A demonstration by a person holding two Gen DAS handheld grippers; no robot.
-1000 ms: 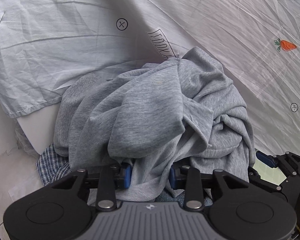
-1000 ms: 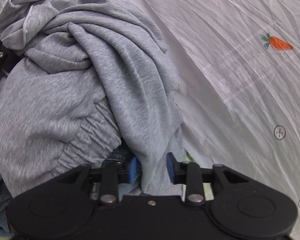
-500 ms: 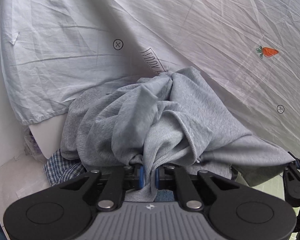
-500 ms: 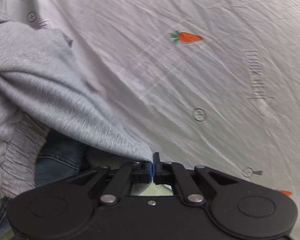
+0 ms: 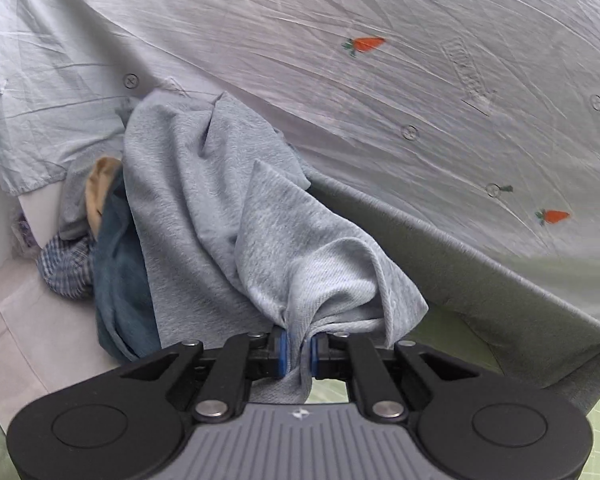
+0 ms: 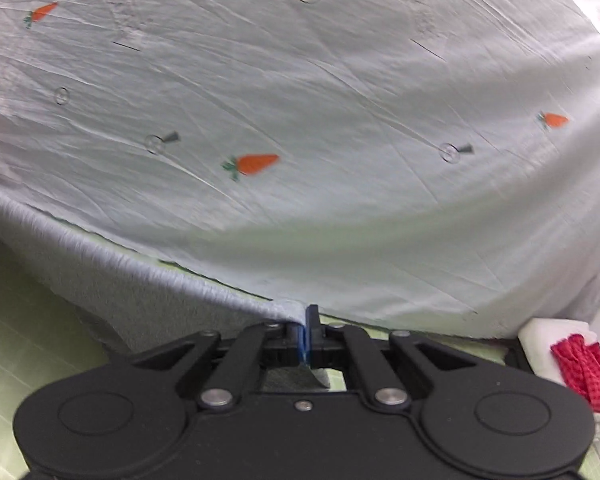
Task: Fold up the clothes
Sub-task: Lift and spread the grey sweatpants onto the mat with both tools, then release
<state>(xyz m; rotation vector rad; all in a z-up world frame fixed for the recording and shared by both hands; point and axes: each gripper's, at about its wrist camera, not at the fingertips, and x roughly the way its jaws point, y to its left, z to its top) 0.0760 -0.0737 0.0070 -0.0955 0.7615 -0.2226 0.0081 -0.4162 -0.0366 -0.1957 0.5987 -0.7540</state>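
A light grey knit garment (image 5: 228, 216) trails from a heap at the left toward the lower middle of the left wrist view. My left gripper (image 5: 299, 354) is shut on a bunched fold of it. From there a taut grey edge (image 5: 480, 264) runs off to the right. In the right wrist view that same grey garment (image 6: 148, 280) stretches in from the left, and my right gripper (image 6: 305, 340) is shut on its thin edge. The garment hangs above the pale green mat (image 6: 16, 344).
A white sheet (image 6: 340, 100) printed with orange carrots covers the surface beyond. Denim (image 5: 120, 264), a checked cloth (image 5: 64, 264) and a tan piece (image 5: 100, 176) lie heaped at the left. A red cloth (image 6: 580, 364) on something white sits at the right edge.
Both grippers closed on the grey garment and pulled apart, drawing it out of the heap. The right gripper swept far to the right, stretching the edge taut; denim beneath is uncovered.
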